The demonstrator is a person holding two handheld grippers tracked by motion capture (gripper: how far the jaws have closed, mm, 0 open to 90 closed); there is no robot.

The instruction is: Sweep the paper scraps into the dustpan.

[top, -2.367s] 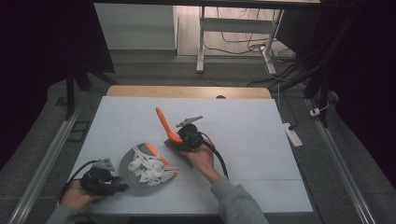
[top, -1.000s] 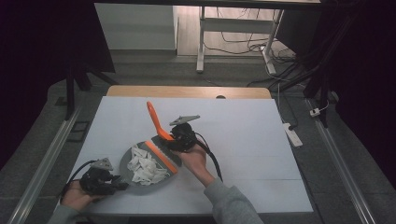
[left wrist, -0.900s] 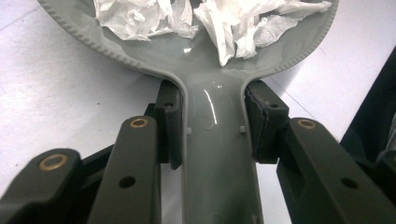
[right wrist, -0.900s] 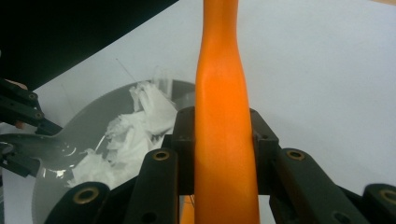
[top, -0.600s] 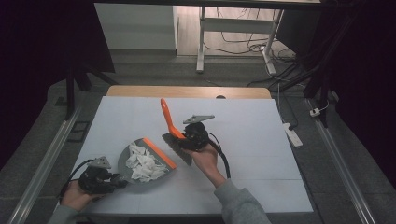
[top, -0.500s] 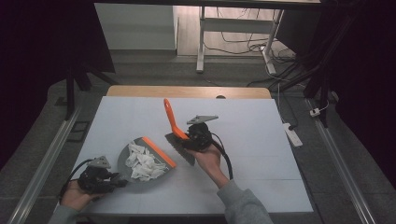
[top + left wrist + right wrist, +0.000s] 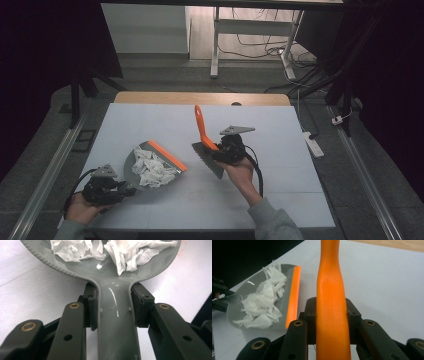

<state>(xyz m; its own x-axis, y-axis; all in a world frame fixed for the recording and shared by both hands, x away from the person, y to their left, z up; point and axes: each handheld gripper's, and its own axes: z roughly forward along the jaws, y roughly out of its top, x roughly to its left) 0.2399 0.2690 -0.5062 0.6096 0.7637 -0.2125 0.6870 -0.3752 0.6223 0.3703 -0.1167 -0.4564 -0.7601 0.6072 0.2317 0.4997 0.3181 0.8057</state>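
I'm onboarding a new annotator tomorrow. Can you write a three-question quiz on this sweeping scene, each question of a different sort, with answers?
1. True or false: the crumpled white paper scraps lie inside the grey plastic dustpan with the orange lip.
2. Which gripper is shut on the dustpan's handle? A) left gripper B) right gripper
3. Fill in: the right gripper is shut on the brush's ______ handle.

Key:
1. True. The scraps sit in the pan, behind the lip.
2. A. The left gripper view shows its jaws on either side of the grey handle.
3. Orange. The small hand brush is clear of the dustpan.
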